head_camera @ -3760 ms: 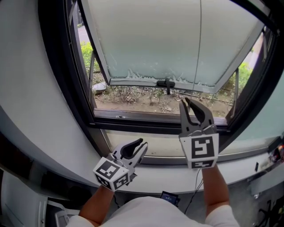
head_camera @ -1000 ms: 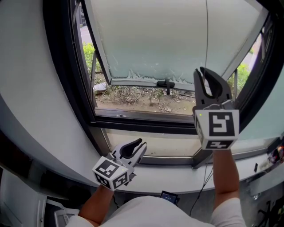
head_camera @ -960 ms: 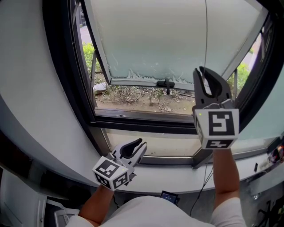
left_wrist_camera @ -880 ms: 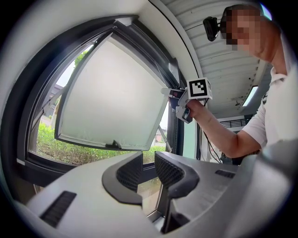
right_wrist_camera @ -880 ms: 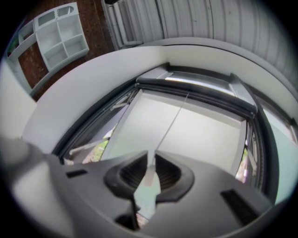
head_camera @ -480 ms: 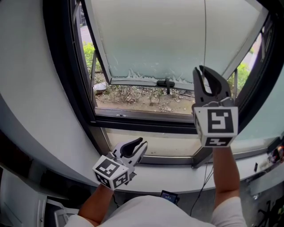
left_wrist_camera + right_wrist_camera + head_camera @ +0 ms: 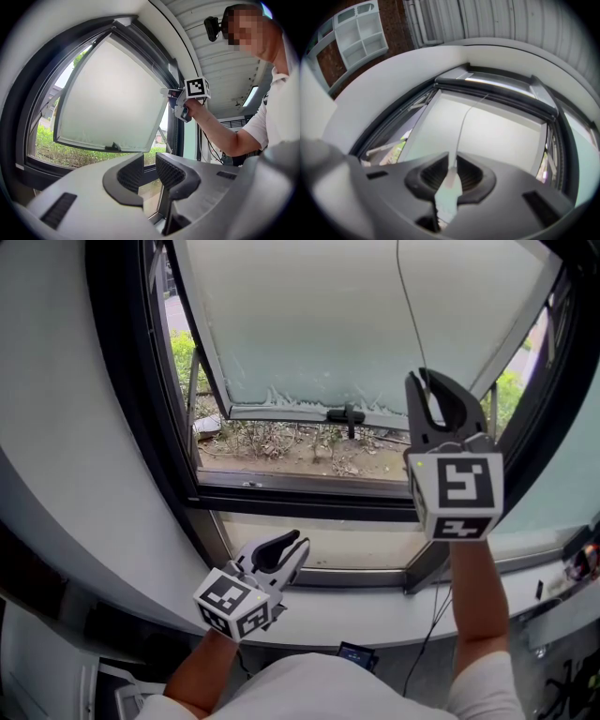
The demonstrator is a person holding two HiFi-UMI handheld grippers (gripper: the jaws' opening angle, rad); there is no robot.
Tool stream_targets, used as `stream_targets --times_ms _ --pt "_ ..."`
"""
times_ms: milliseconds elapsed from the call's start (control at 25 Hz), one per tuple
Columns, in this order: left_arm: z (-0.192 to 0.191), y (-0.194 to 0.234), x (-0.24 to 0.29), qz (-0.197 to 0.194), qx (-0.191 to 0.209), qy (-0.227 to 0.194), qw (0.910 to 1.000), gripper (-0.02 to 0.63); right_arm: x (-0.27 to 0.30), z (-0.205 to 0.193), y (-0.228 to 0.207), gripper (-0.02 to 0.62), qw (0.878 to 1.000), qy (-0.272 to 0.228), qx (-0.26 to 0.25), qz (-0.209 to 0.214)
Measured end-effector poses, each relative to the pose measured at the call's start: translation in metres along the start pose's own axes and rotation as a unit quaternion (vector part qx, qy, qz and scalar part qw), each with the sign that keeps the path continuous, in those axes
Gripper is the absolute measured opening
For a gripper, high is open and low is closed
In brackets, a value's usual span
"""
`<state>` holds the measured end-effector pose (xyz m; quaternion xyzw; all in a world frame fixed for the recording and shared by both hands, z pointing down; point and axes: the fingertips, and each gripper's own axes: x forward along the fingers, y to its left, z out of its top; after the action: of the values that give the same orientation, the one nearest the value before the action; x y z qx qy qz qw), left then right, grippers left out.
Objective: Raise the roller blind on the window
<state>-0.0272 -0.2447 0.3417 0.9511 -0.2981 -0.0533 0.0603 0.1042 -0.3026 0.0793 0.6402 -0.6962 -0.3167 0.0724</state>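
Dark window frame (image 7: 141, 427) borders the scene at the left, with a pale sill (image 7: 356, 613) running below it. Low at the left, my left gripper (image 7: 292, 547) hangs level just above the sill. Its jaws stand apart with nothing between them, and it touches nothing.

At centre, the roller blind (image 7: 309, 324) covers most of the opening. Its lower rail (image 7: 281, 413) sits low, so only a strip of garden ground (image 7: 281, 442) shows beneath it.

Right of centre, the thin cord (image 7: 409, 310) slants down across the blind to my right gripper (image 7: 434, 390), which I hold raised in front of the pane and tilted slightly upward. In the right gripper view the jaws are clamped on the cord's pale pull piece (image 7: 448, 190), and the cord runs on up toward the top of the frame.

I judge the grip on the cord as done. Nearly the whole lift is left, since the blind hangs almost fully down. The next step calls for a steady draw on the cord.
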Motion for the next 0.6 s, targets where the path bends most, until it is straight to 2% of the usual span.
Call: stream_targets --times_ms 600 --pt "-0.005 -0.001 -0.006 0.004 -0.003 0.0 1.0 0.095 0.004 -0.014 0.004 0.054 1.0 0.026 0.011 0.014"
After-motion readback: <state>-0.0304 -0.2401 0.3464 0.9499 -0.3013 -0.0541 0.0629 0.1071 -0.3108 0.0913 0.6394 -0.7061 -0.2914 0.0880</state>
